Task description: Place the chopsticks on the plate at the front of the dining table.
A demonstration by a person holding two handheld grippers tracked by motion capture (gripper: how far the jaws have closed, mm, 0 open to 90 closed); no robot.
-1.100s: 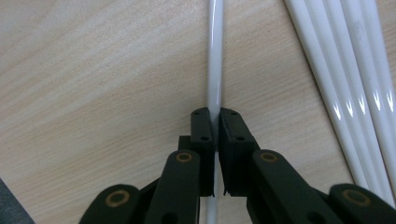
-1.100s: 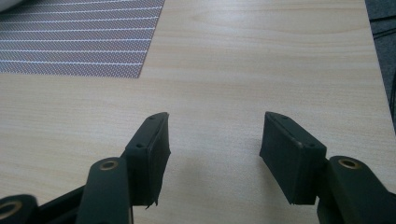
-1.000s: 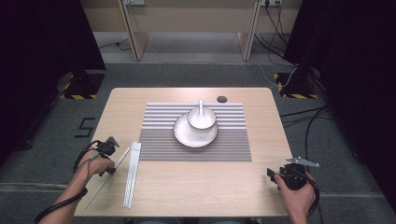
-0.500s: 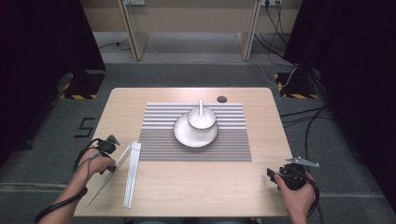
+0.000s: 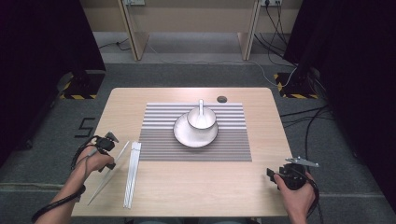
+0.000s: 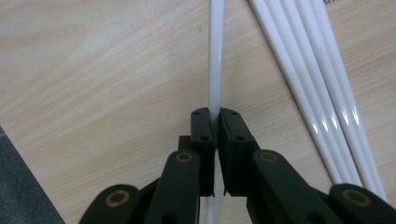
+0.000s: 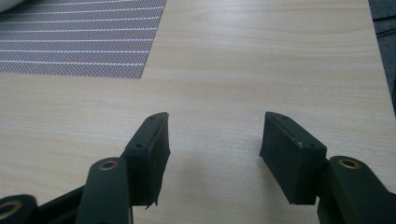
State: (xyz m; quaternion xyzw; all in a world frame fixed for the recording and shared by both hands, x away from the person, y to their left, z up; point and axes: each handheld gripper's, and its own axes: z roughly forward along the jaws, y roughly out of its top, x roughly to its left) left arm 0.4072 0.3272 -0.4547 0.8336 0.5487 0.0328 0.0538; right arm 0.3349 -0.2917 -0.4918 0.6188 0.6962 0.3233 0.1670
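Note:
My left gripper (image 6: 216, 122) is shut on one white chopstick (image 6: 216, 56), which runs straight away from its jaws over the wood. In the high view that gripper (image 5: 108, 145) sits at the table's left edge, and the held chopstick (image 5: 109, 171) slants from beside it down toward the front edge. Three more white chopsticks (image 5: 132, 173) lie side by side just to its right, and they show as a bundle (image 6: 317, 88) in the left gripper view. My right gripper (image 7: 214, 144) stands open over bare wood, at the front right corner (image 5: 273, 173) of the table.
A striped grey placemat (image 5: 233, 144) lies mid-table, its corner (image 7: 93, 51) ahead of the right gripper. On it a white plate (image 5: 187, 137) carries a white bowl (image 5: 201, 119) with a spoon (image 5: 201, 106) in it. A small dark disc (image 5: 222, 99) sits behind the mat.
The left hand has shifted slightly away from the front edge with its chopstick. The right hand has kept still.

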